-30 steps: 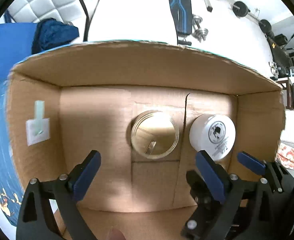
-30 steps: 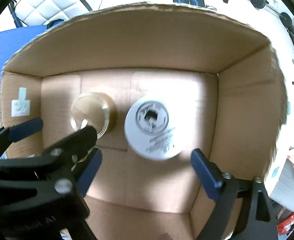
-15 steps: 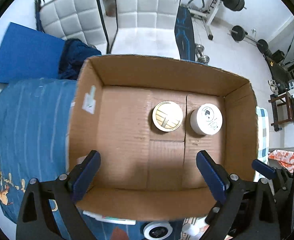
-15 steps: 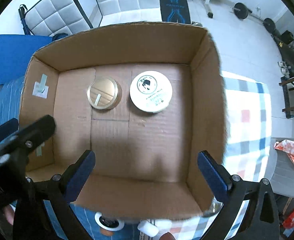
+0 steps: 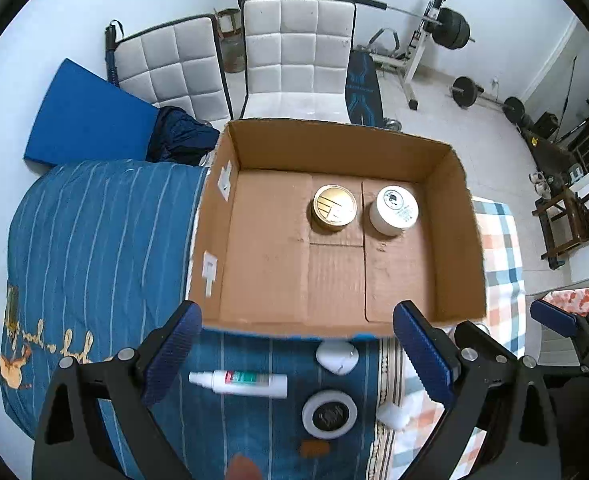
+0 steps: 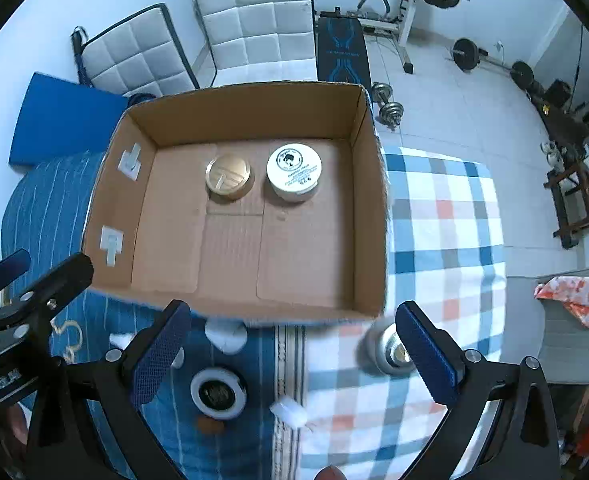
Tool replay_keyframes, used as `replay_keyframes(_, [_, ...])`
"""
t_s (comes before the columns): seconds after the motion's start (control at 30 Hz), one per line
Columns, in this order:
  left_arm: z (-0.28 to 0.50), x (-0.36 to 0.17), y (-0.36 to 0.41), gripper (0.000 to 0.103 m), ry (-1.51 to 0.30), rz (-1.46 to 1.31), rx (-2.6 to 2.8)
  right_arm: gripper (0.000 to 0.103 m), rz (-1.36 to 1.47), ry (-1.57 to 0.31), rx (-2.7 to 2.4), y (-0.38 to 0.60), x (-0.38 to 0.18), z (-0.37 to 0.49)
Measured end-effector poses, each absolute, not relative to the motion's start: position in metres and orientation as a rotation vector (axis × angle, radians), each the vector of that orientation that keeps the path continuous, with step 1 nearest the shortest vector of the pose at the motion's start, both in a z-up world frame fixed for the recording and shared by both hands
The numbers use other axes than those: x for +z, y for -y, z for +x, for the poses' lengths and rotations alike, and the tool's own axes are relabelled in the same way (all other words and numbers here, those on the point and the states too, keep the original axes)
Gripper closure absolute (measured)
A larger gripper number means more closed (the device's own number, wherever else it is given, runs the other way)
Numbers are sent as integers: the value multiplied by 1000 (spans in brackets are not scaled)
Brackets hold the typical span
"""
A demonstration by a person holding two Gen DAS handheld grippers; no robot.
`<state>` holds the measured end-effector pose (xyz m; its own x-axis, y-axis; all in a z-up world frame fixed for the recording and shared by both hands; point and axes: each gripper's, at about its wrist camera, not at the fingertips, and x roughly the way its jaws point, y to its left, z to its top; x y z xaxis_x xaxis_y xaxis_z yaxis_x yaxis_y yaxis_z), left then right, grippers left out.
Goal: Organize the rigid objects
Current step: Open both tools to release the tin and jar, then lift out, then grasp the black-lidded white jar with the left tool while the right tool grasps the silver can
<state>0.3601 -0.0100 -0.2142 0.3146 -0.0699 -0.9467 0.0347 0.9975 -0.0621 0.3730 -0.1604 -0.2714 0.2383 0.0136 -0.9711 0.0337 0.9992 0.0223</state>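
An open cardboard box (image 5: 466, 264) (image 6: 374, 216) lies on the bed. Inside it, side by side near the far wall, are a gold-lidded jar (image 5: 334, 207) (image 6: 228, 176) and a white-lidded jar (image 5: 394, 210) (image 6: 293, 171). In front of the box lie a white tube (image 5: 240, 383), a white-rimmed round jar with a dark top (image 5: 329, 415) (image 6: 218, 393), a white lump (image 5: 337, 356) (image 6: 225, 334) and a metal canister (image 6: 386, 354). My left gripper (image 5: 298, 354) and right gripper (image 6: 290, 354) are open and empty, above the bed in front of the box.
The bed has a blue striped cover (image 5: 94, 248) and a checked cover (image 6: 446, 232). A small white wad (image 6: 290, 409) lies on the bed. Two white chairs (image 5: 294, 60) and gym weights (image 5: 450, 28) stand behind the box.
Both grippers have pulled up and back out of the box, leaving the two jars inside. The bed and the loose items in front of the box have come into view.
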Motion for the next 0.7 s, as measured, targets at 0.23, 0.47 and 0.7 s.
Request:
replay_keyframes(0.23, [317,-186,9,5,-1193,-15,-68,0,22,-1300,19,156,-249,336])
replay_keyframes(0.47, [292,-167,19,5,-1166,-6,-88,0,58,-1307,44,171,-242,310])
replay_keyframes(0.7, [277,-213,34,5,-1281,26,-81,0,87,-1433,-47,229,-298,292])
